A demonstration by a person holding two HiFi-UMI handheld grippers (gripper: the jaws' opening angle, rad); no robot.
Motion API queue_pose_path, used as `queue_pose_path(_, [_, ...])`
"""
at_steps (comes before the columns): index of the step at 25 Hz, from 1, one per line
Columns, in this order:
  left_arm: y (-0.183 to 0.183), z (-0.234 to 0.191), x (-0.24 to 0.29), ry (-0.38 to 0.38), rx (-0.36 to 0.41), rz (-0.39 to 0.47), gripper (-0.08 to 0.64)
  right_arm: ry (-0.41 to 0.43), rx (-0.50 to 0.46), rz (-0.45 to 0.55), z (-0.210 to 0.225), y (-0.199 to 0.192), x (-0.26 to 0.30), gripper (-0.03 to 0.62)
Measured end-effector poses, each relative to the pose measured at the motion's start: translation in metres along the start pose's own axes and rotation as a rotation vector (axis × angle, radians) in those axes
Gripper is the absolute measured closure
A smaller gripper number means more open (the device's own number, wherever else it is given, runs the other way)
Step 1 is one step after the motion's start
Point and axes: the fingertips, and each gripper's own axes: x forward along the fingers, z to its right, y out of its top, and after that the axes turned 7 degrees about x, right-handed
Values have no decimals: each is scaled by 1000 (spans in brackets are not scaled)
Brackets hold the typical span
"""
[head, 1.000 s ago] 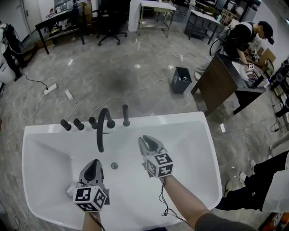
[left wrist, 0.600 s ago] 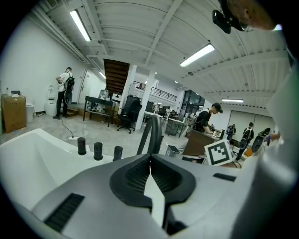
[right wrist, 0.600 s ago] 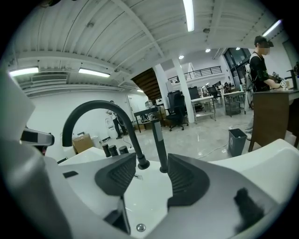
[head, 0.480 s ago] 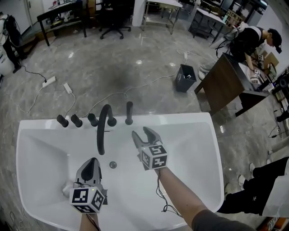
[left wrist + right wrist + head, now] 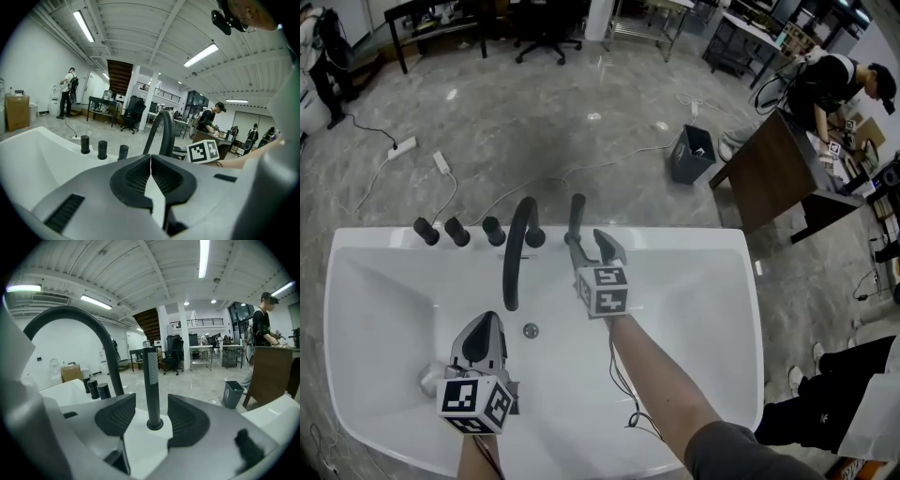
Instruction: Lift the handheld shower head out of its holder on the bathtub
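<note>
The black handheld shower head stands upright in its holder on the far rim of the white bathtub. My right gripper reaches just in front of it, jaws opening wide. In the right gripper view the shower head rises centred in the gap of that gripper, a little beyond the pads and untouched by them. My left gripper hovers low over the tub's left half, shut and empty. In the left gripper view its jaws meet in a thin seam.
A curved black spout and three black knobs stand on the rim left of the shower head. A drain lies in the tub floor, a pale crumpled thing beside my left gripper. Beyond: a bin, cables, a brown desk.
My right gripper has moved forward across the tub to the shower head, and its jaws have gone from shut to wide open. The left gripper has sunk slightly and stays shut.
</note>
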Motion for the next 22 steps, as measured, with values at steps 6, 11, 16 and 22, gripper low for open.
queue_pose_path(6, [-5,-8,4,10,-5,7,545,1,-15,-5,2,-4,21,380])
queue_pose_path(11, [-5,-12,7,10,-17,19,545,1,1,-20,7,-13,31,380])
queue_pose_path(16, [-4,-20,6,21,-27,24,545,28,-48,-13,-2,-9,43,393])
queue_pose_path(22, [-5,-23,5,19,-25,23,545,2,-76,-7,-1,-1,58,447])
